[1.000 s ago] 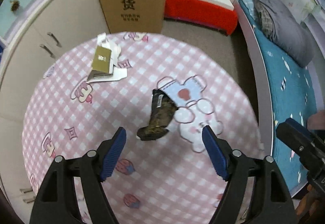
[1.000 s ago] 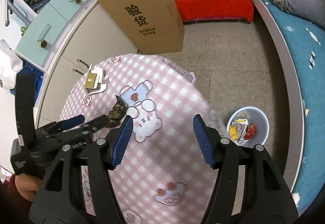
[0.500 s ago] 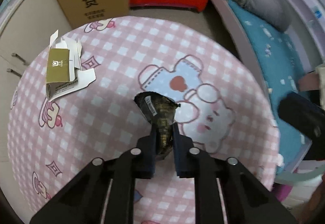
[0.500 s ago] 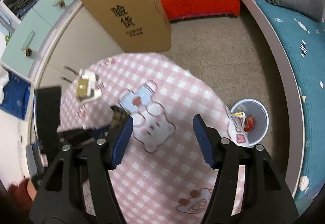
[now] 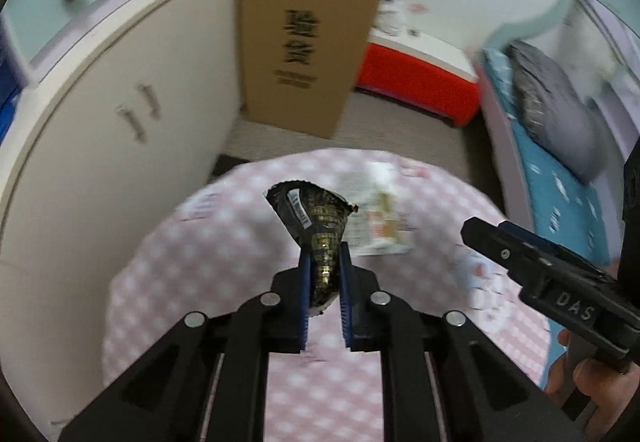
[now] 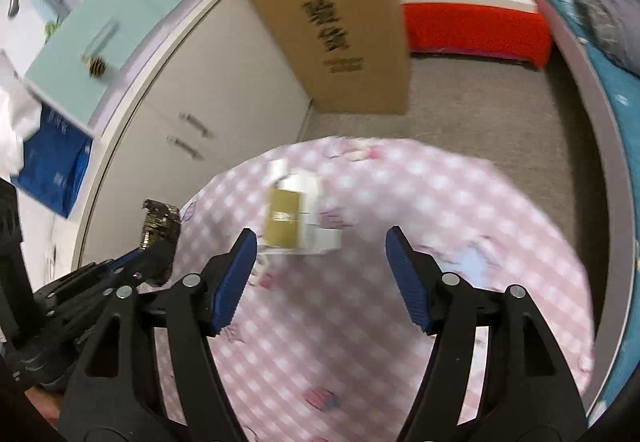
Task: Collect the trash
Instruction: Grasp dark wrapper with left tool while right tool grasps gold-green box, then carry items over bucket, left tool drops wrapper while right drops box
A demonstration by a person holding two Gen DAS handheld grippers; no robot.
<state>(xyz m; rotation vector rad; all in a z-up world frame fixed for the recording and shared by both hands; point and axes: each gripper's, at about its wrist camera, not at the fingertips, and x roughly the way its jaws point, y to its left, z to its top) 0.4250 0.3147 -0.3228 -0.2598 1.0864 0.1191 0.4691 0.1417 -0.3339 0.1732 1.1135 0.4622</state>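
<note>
the left gripper (image 5: 325, 278) is clamped on the narrow end of a dark snack wrapper (image 5: 316, 226) – the torn top flares up past the blue pads, clear of the pink checked tablecloth (image 5: 200, 262). the right gripper (image 6: 318, 274) is opening, with nothing between its jaws. just ahead of them, toward the left pad, a flattened gold-and-white carton (image 6: 296, 219) lies on the cloth – in the left view it sits behind the wrapper.
</note>
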